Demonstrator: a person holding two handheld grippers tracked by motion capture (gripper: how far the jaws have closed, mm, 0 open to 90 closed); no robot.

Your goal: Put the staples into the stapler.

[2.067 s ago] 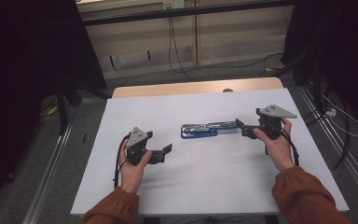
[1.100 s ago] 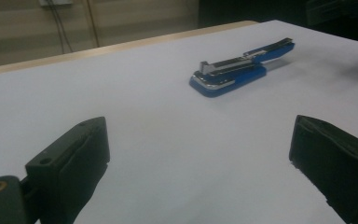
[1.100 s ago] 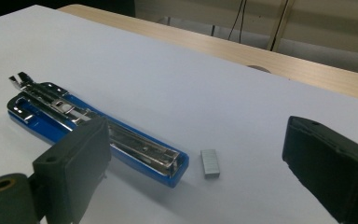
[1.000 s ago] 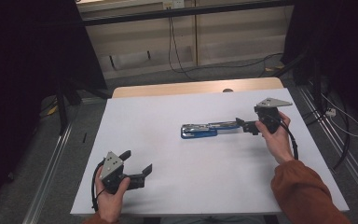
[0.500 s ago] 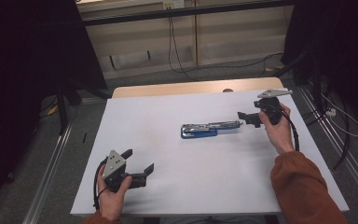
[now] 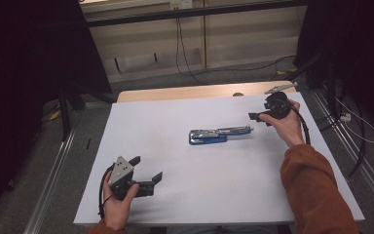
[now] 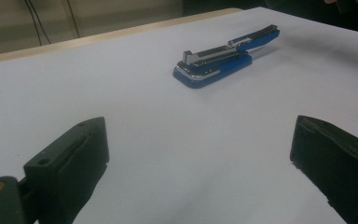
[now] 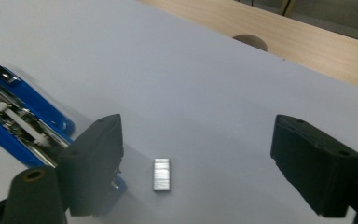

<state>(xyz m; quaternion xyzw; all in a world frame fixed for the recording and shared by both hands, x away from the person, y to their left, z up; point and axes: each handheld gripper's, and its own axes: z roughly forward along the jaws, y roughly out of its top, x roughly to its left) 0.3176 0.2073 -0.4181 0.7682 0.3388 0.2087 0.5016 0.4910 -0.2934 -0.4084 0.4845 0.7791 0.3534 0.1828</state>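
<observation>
The right hand-held gripper (image 8: 196,163), jaws wide though just narrowing, hovers over what looks like a staple strip (image 8: 161,174) beside the opened blue stapler (image 6: 219,135); the left hand-held gripper (image 6: 148,170) rests wide open on the white worktop (image 6: 175,204).

The white tabletop (image 6: 185,195) lies bare across its near half and its left side, so a hand-held gripper could cross there freely; the one large obstacle is the opened blue stapler (image 6: 218,134), lying lengthwise near the middle. A small strip of staples (image 8: 161,174) lies flat on the sheet just beside the stapler's right-hand end, between the wide-apart jaws of the right hand-held gripper (image 6: 254,116), with open surface beyond it up to the bare wooden strip (image 6: 185,92) at the far edge. The left hand-held gripper (image 6: 148,171) sits at the near left corner, well apart from the stapler, with bare sheet between them.
</observation>
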